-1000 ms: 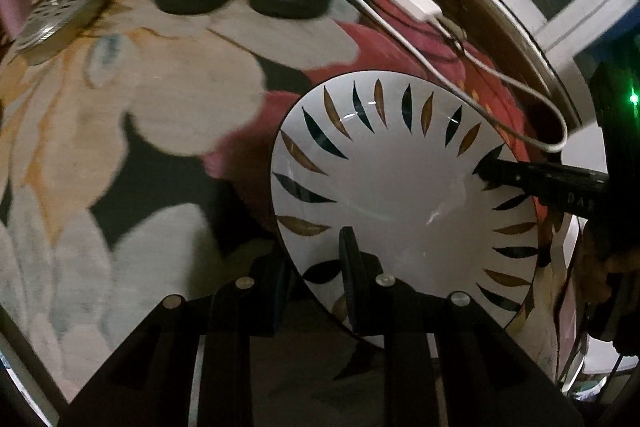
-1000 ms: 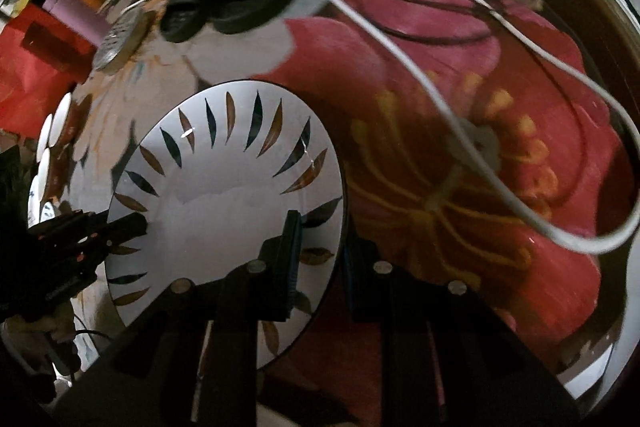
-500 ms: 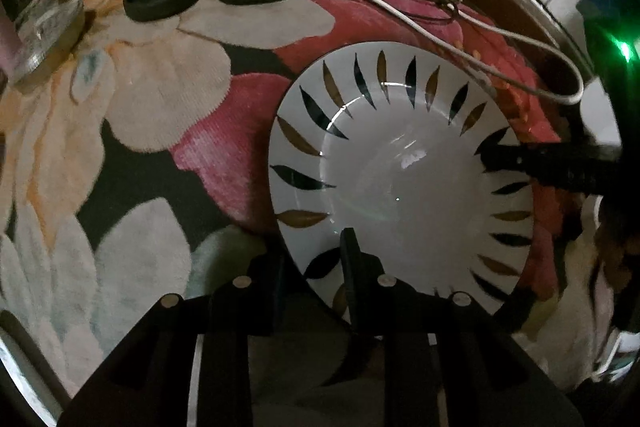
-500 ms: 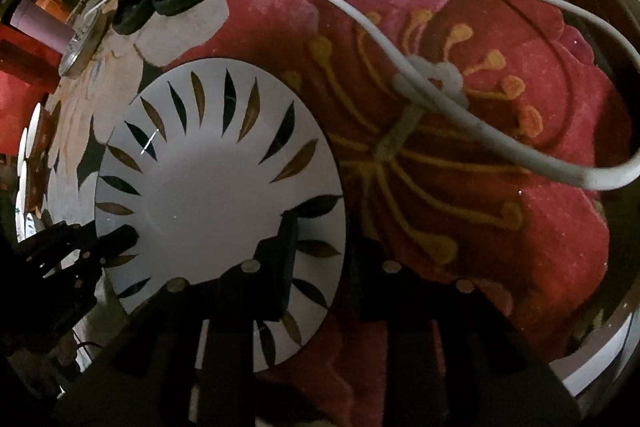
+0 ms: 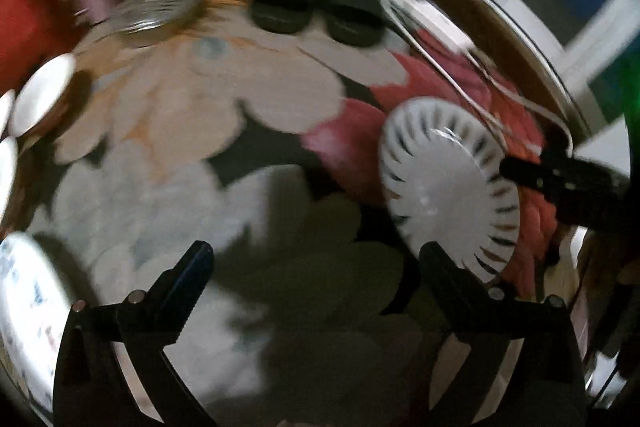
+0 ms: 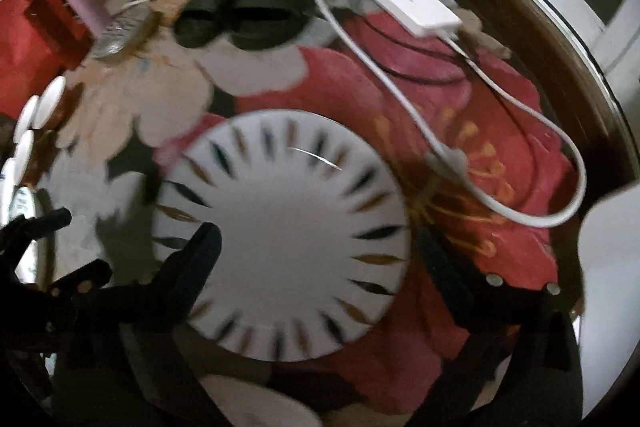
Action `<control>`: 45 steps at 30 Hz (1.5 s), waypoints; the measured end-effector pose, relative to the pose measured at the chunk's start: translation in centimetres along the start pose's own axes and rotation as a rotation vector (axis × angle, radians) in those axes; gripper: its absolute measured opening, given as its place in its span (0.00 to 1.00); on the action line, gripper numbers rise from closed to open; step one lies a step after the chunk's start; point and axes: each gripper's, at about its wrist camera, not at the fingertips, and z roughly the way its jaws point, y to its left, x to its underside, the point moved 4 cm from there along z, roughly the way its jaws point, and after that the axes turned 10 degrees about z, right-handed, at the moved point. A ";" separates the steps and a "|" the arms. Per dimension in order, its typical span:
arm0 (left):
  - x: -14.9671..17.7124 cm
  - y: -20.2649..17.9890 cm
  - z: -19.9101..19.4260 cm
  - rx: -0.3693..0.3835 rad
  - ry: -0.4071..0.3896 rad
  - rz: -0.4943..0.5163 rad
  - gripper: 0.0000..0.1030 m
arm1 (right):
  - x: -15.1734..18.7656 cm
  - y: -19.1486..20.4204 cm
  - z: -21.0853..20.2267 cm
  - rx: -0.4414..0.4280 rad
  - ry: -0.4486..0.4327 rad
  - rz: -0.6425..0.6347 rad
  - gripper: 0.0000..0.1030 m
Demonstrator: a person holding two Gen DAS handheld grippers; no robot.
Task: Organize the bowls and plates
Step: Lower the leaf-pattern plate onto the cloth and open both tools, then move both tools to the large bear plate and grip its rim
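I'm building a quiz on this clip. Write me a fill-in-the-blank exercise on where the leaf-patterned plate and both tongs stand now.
1. The plate lies flat on a flowered ____.
2. Both the left tongs and the right tongs have just been opening and now stand ____, gripping nothing.
3. The pair of slippers beyond the plate is ____ in colour.
4. A white ____ runs from the power strip across the red flower.

Missing words: rug; open; black; cable

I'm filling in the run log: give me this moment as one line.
step: plate released | plate: flat on flowered rug | left tongs: just opened, empty | right tongs: just opened, over plate, not gripping
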 end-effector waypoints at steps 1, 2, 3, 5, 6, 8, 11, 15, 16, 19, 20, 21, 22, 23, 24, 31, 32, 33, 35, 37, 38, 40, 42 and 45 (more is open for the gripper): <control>0.3 1.4 -1.0 -0.024 -0.015 -0.024 0.99 | -0.1 0.7 0.1 -0.017 0.000 -0.003 0.98; 0.7 2.8 -2.0 -0.053 -0.028 -0.044 0.99 | 0.0 1.7 0.1 -0.037 0.003 -0.007 0.98; 1.0 3.9 -2.6 -0.074 -0.038 -0.061 0.99 | 0.1 3.0 0.2 -0.063 0.008 -0.014 0.98; 1.9 6.6 -4.1 -0.118 -0.054 -0.107 0.99 | 0.4 5.1 0.4 -0.104 0.022 -0.033 0.98; 2.7 8.3 -4.8 -0.142 -0.056 -0.134 0.99 | 0.5 6.2 0.5 -0.122 0.026 -0.045 0.99; 4.1 11.2 -5.8 -0.180 -0.052 -0.181 1.00 | 1.0 8.5 0.7 -0.153 0.035 -0.071 1.00; 6.6 15.0 -6.8 -0.232 -0.023 -0.255 0.99 | 2.2 11.9 1.1 -0.193 0.058 -0.122 1.00; 9.7 19.7 -8.3 -0.292 -0.009 -0.325 1.00 | 3.6 16.5 1.5 -0.236 0.080 -0.198 1.00; 10.4 20.2 -8.6 -0.300 -0.007 -0.335 1.00 | 4.0 17.7 1.7 -0.247 0.086 -0.221 1.00; 12.0 21.8 -9.2 -0.315 -0.005 -0.359 1.00 | 5.2 20.9 1.9 -0.278 0.103 -0.275 1.00; 12.4 22.0 -9.3 -0.318 -0.003 -0.364 1.00 | 5.6 21.9 2.0 -0.289 0.114 -0.289 1.00; 13.0 22.5 -9.4 -0.320 -0.001 -0.370 1.00 | 6.0 22.6 2.1 -0.300 0.125 -0.300 1.00; 13.5 23.0 -9.4 -0.320 0.002 -0.377 1.00 | 6.4 23.5 2.2 -0.311 0.137 -0.310 1.00; 13.8 23.4 -9.4 -0.321 0.006 -0.380 1.00 | 6.9 24.5 2.4 -0.323 0.150 -0.324 1.00; 14.3 23.8 -9.3 -0.323 0.011 -0.382 1.00 | 7.4 25.6 2.6 -0.333 0.164 -0.340 1.00; 17.2 26.1 -8.7 -0.313 0.027 -0.408 0.99 | 10.5 31.0 4.8 -0.358 0.245 -0.415 1.00; 17.6 26.4 -8.6 -0.312 0.026 -0.416 0.99 | 10.7 31.5 5.1 -0.356 0.252 -0.421 1.00; 17.8 26.6 -8.6 -0.311 0.026 -0.419 0.99 | 10.9 31.8 5.4 -0.355 0.257 -0.423 1.00; 18.1 27.0 -8.4 -0.306 0.021 -0.426 0.97 | 11.1 32.5 6.0 -0.349 0.263 -0.421 1.00; 18.4 27.4 -8.4 -0.304 0.017 -0.436 0.94 | 11.2 33.0 6.5 -0.354 0.271 -0.406 0.99; 18.6 27.7 -8.3 -0.295 0.016 -0.444 0.93 | 11.3 33.2 6.6 -0.355 0.273 -0.403 0.98; 18.8 28.0 -8.1 -0.276 0.019 -0.459 0.86 | 11.4 33.8 6.9 -0.359 0.273 -0.401 0.94; 19.0 28.2 -7.8 -0.257 0.016 -0.472 0.83 | 11.5 34.1 7.0 -0.359 0.275 -0.407 0.85; 19.0 28.3 -7.5 -0.247 0.020 -0.473 0.73 | 11.7 34.5 7.4 -0.356 0.288 -0.413 0.69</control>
